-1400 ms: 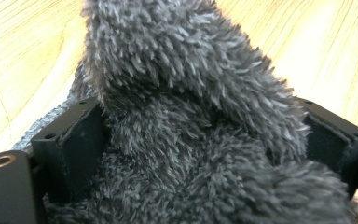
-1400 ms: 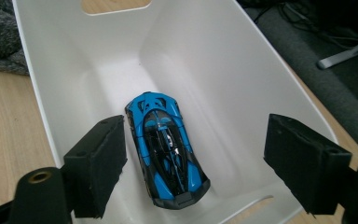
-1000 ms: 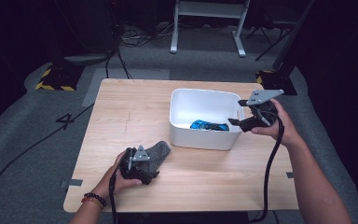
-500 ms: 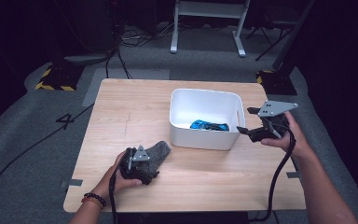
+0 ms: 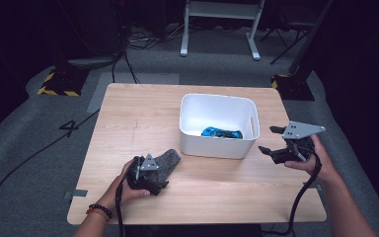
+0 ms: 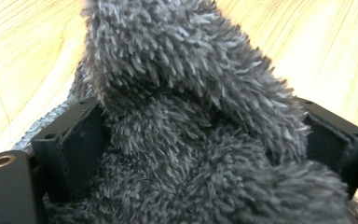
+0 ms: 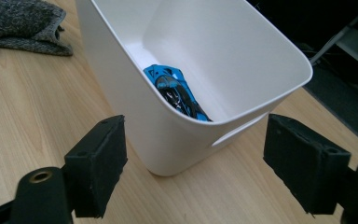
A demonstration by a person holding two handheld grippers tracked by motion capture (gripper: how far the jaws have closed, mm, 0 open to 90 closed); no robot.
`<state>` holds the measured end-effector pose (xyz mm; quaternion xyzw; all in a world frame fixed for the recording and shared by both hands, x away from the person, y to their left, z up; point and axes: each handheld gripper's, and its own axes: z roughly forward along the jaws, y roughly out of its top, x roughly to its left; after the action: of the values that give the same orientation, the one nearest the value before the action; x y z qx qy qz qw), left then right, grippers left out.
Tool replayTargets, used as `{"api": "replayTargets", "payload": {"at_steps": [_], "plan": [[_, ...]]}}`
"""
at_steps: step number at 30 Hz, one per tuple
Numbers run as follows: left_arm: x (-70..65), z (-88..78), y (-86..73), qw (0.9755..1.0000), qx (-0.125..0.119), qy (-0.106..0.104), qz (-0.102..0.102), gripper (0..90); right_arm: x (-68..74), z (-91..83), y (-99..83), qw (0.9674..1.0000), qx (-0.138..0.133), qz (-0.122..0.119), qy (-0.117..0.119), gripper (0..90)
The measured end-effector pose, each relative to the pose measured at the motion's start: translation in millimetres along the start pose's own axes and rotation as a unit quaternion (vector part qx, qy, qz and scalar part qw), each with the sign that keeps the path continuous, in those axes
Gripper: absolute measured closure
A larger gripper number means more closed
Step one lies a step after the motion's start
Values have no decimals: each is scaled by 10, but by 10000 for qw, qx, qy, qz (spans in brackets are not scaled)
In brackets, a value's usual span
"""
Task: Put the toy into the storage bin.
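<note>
**Wooden table, dark room: sock pinched, bin at centre**

My wooden table [image 5: 143,113] stands on grey floor in a dark room. Near its front-left corner my left gripper [image 5: 146,174] pinches a fuzzy grey sock [image 6: 191,121], its pile bulging between both pads, one end lying on the surface. My right gripper [image 5: 272,140] hovers by the right edge, jaws spread and empty, just beside the white bin [image 5: 193,140] at centre. A blue-and-black item [image 7: 179,95] lies inside.

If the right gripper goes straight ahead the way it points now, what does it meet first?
Most likely the white bin: the right gripper is open and aimed at its near corner, with bare table between them.
</note>
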<state>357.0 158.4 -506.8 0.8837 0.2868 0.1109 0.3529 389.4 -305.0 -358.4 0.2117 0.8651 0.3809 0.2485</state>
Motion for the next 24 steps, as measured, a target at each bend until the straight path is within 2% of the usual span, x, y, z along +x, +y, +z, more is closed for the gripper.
{"api": "replayTargets", "payload": {"at_steps": [11,24], "plan": [[0,0,0,10000,1,0,0,113,73,72,-264,9995,295,-6,-57,223],[0,0,0,10000,1,0,1,113,193,274,-589,9967,801,-73,88,223]]}}
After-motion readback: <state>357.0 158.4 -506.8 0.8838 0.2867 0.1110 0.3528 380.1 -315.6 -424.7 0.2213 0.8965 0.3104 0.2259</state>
